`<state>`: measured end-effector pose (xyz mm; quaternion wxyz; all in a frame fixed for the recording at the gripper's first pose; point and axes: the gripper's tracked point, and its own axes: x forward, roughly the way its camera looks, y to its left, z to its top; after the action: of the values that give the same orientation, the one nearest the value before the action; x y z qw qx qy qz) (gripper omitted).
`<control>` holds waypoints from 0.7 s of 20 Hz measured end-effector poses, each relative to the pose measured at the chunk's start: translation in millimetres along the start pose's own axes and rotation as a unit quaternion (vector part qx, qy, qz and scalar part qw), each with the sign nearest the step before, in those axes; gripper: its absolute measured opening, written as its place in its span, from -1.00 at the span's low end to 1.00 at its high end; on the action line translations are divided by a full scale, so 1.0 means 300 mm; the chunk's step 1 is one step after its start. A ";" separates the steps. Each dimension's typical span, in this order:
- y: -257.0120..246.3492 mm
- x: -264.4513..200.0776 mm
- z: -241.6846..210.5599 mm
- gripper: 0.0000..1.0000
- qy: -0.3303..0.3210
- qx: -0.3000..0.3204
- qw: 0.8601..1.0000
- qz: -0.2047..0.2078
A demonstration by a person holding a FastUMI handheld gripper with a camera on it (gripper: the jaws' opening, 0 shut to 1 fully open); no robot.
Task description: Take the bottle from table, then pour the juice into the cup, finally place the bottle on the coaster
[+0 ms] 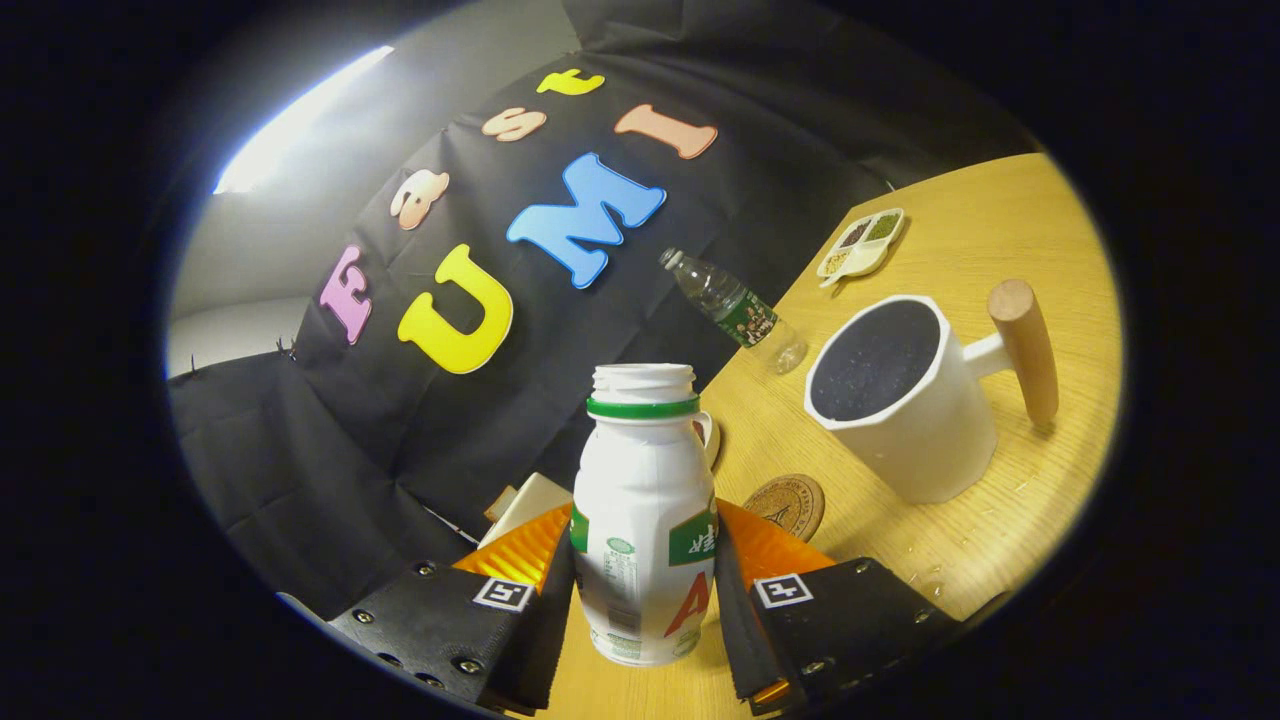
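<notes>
A white plastic bottle (645, 520) with a green neck ring and an uncapped mouth stands between my two fingers, and the gripper (645, 570) is shut on its body, both pads pressing its sides. The whole view is tilted, so the wooden table (960, 560) slopes. Ahead and to the right stands a white cup (905, 420) with a wooden handle (1025, 350); its inside looks dark. A round brown coaster (786, 506) lies on the table just beyond the right finger, between the bottle and the cup.
A clear water bottle (735, 312) with a green label stands past the cup near the table's far edge. A small white divided dish (862, 245) with grains sits farther back. Behind the held bottle are a small white mug (706, 435) and a pale box (525, 505).
</notes>
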<state>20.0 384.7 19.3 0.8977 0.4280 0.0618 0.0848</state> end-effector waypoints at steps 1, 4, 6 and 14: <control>-0.001 -0.004 -0.001 0.31 0.000 0.010 1.000 0.003; 0.000 0.000 0.003 0.30 -0.003 0.042 0.999 0.014; 0.001 -0.001 0.008 0.31 -0.005 0.059 0.998 0.021; 0.002 0.005 0.008 0.30 -0.009 0.103 0.994 0.035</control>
<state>21.9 383.5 21.1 0.8459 0.5207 0.0474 0.1055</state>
